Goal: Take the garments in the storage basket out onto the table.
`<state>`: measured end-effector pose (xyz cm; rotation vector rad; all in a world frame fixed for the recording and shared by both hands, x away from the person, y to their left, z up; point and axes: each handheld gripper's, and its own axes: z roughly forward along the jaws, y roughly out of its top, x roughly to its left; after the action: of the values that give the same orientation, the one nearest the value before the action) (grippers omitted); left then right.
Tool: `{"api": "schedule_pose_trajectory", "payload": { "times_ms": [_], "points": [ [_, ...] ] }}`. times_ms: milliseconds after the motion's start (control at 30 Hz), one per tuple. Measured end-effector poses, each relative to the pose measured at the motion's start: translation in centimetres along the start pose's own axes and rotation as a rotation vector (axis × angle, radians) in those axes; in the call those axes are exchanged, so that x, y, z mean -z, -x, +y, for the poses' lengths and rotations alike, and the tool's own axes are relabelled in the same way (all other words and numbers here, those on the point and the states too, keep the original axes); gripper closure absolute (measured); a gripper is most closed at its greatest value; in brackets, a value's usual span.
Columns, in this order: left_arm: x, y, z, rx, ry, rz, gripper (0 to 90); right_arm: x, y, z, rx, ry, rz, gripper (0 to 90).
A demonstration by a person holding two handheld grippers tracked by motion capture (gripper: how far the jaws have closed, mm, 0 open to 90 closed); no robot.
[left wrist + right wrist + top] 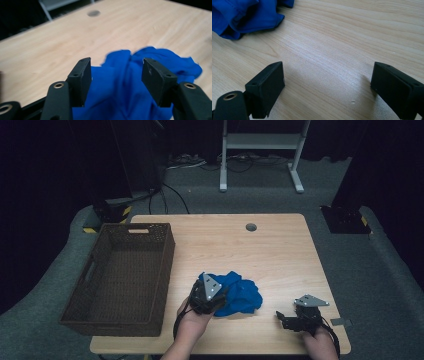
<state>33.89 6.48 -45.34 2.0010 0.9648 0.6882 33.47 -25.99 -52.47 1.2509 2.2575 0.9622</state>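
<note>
At the lower middle of the high view, a crumpled blue cloth (239, 294) lies on the worktop (280, 255), well right of the wicker basket (122, 275) that fills the left part of the frame. The left gripper (212, 296) sits right at the cloth's left edge, its grey plate overlapping the fabric from above. In the left gripper view the two black jaws stand apart with a clear gap, and the cloth (125, 82) fills the space between and beyond them; the fabric bunches up into a ridge running away from the camera, roughly along the line of the jaws. Nothing is pinched yet as far as I can see: the jaws straddle the heap and do not press on it.

The right gripper (286, 318) rests lower right in the high view, near the front edge of the worktop and apart from the cloth. Its jaws are spread wide over bare wood, holding nothing, and in the right gripper view the cloth (244, 15) shows at the upper left corner, off to one side and some way ahead.

So the left gripper is plainly the nearer one, with the cloth directly ahead in its gap. The cloth spreads widest from left to right in the high view, its bulk lying away from the basket. My judgement is that closing the left jaws on the ridge comes next, and a carry to the basket would run leftward.
</note>
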Motion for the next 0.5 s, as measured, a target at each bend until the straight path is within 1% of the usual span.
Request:
{"api": "schedule_pose_trajectory", "payload": {
  "times_ms": [100, 133, 200, 233, 333, 367, 433, 467, 500],
  "points": [
    [-1.6, 0.9, -0.2, -0.029, -0.046, -0.035, 41.1, 0.0, 0.0, 0.0, -0.001, 0.0, 0.001, 11.5],
    [-2.1, 1.2, -0.3, -0.036, -0.053, -0.051, 41.9, 0.0, 0.0, 0.0, -0.001, 0.001, 0.001, 11.6],
    [-3.0, 1.7, -0.3, -0.068, -0.077, -0.057, 43.9, 0.0, 0.0, 0.0, -0.002, 0.001, 0.001, 11.6],
    [-3.3, 1.9, -0.4, -0.08, -0.098, -0.057, 45.6, 0.0, 0.0, 0.0, -0.002, 0.0, 0.001, 11.6],
    [-4.3, 1.8, -0.5, -0.091, -0.151, -0.056, 54.1, 0.0, 0.0, 0.0, -0.002, 0.0, 0.001, 11.6],
    [-4.4, 1.7, -0.6, -0.086, -0.166, -0.056, 57.9, 0.0, 0.0, 0.0, -0.002, 0.001, 0.001, 11.6],
    [-4.7, 1.4, -0.8, -0.071, -0.191, -0.046, 68.3, 0.0, 0.0, 0.0, -0.002, 0.001, 0.001, 11.6],
    [-4.8, 1.2, -0.9, -0.062, -0.198, -0.049, 75.6, 0.0, 0.0, 0.0, -0.002, 0.001, 0.002, 11.6],
    [-4.8, 1.1, -1.0, -0.057, -0.202, -0.047, 79.6, 0.0, 0.0, 0.0, -0.002, 0.0, 0.001, 11.6]
  ]
}}
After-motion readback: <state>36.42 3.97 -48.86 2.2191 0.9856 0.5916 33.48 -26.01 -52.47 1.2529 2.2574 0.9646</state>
